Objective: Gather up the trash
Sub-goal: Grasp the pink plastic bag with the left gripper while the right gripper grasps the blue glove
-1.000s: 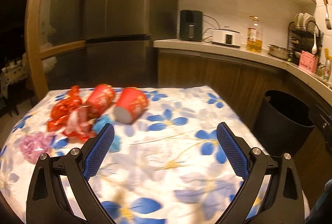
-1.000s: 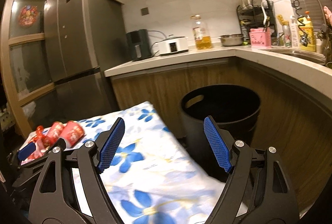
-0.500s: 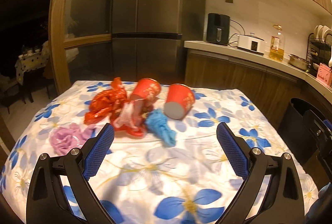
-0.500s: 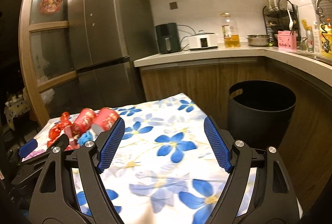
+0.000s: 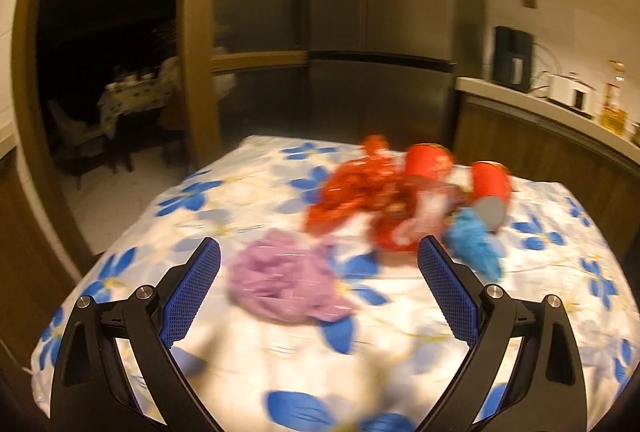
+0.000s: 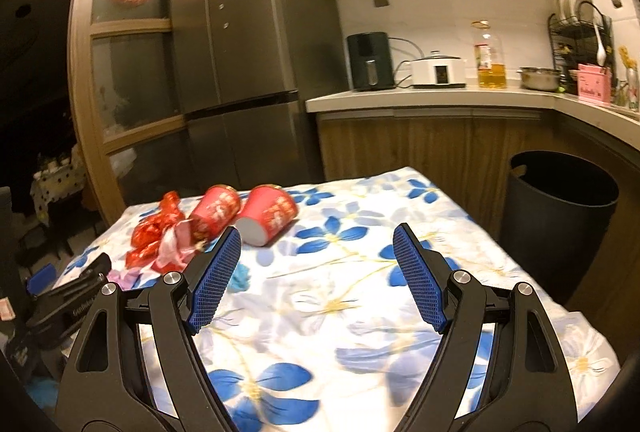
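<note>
Trash lies in a loose heap toward the far left part of the tabletop (image 6: 440,232), which wears a blue-flowered cloth: a purple wad (image 5: 284,280), red wrappers (image 5: 352,192), two red cups (image 6: 268,214) tipped on their sides, and a blue wad (image 5: 474,244). The left tool (image 5: 318,280) has its blue pads spread wide with nothing between them, and the purple wad sits straight ahead in the gap, nearest of all the pieces, though the view is blurred. The right tool (image 6: 316,272) is likewise spread and empty, aimed at bare cloth, with the heap off to its left and the black bin (image 6: 560,228) on the floor to its right, beside the tabletop. By this layout the left one looks better placed for a first pick, probably the purple wad, while the right is nearer the bin.
</note>
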`<control>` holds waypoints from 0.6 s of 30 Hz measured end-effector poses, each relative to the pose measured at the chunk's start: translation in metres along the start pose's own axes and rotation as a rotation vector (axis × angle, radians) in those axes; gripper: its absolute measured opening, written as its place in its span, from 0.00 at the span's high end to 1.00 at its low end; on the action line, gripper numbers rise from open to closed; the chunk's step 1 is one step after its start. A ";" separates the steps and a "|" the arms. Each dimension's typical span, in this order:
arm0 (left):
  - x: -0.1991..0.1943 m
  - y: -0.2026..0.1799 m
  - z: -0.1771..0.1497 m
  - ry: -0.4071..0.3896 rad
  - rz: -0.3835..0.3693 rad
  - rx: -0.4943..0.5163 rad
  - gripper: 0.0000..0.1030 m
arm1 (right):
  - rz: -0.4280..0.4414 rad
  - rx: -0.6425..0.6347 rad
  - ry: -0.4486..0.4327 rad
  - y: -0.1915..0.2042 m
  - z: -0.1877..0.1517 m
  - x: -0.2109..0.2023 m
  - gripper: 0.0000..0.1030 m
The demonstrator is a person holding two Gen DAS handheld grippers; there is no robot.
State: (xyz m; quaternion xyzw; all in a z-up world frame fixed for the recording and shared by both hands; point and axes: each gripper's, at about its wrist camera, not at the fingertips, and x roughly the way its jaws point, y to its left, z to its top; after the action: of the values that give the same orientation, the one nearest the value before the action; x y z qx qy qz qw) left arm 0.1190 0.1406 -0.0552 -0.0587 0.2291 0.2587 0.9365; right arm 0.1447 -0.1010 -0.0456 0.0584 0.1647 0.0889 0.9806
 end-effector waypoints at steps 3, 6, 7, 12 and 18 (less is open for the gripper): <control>0.011 0.012 -0.001 0.037 0.020 -0.016 0.08 | 0.015 -0.010 0.011 0.010 -0.003 0.007 0.25; 0.023 0.022 0.001 0.083 0.007 -0.047 0.08 | 0.024 -0.017 0.020 0.019 -0.005 0.014 0.25; 0.025 0.021 0.001 0.086 0.011 -0.041 0.09 | 0.026 -0.017 0.023 0.022 -0.006 0.016 0.25; 0.041 0.016 -0.003 0.151 0.001 -0.015 0.18 | 0.033 -0.008 0.031 0.030 -0.006 0.025 0.25; 0.060 0.010 -0.011 0.249 0.002 0.013 0.36 | 0.043 -0.019 0.048 0.042 -0.009 0.036 0.25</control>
State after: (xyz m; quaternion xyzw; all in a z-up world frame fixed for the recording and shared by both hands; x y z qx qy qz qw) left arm 0.1556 0.1741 -0.0927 -0.0843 0.3454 0.2487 0.9010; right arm 0.1685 -0.0519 -0.0595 0.0504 0.1862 0.1128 0.9747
